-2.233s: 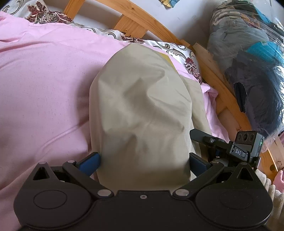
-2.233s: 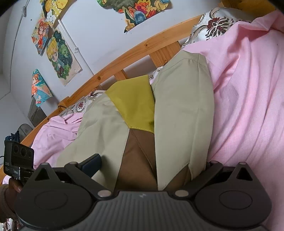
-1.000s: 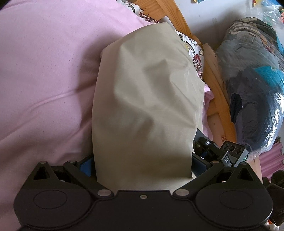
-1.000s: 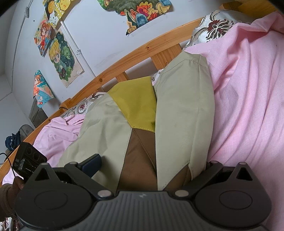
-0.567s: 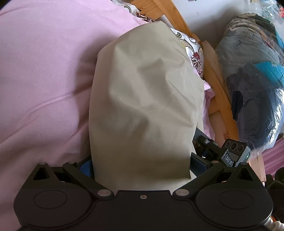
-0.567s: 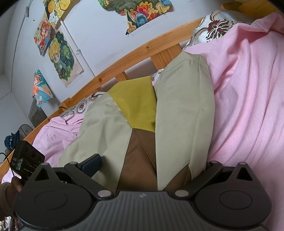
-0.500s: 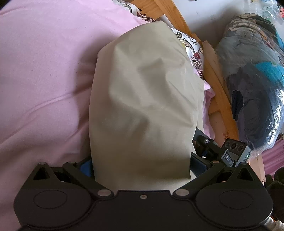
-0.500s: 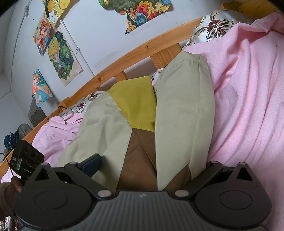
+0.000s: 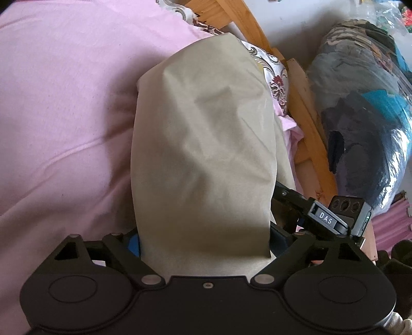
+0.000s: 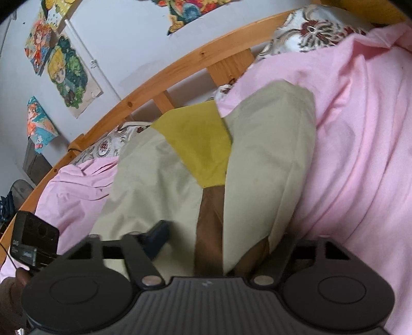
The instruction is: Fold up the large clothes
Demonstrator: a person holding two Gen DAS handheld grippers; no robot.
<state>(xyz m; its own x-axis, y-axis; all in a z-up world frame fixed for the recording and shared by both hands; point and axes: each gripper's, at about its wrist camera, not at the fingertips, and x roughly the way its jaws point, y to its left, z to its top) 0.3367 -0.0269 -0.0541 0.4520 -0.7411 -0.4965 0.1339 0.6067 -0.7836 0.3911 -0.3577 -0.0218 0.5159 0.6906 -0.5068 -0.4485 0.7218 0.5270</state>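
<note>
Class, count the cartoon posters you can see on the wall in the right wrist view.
4. One is at upper left, a second just right of it, a third lower down, and a fourth is cut off at the top edge. More may lie out of frame.

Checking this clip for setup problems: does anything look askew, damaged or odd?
Nothing looks damaged or spilled. The beige garment lies on the pink sheet with its side panels folded unevenly over a yellow panel, which is normal mid-fold. The right view is slightly blurred.
</note>
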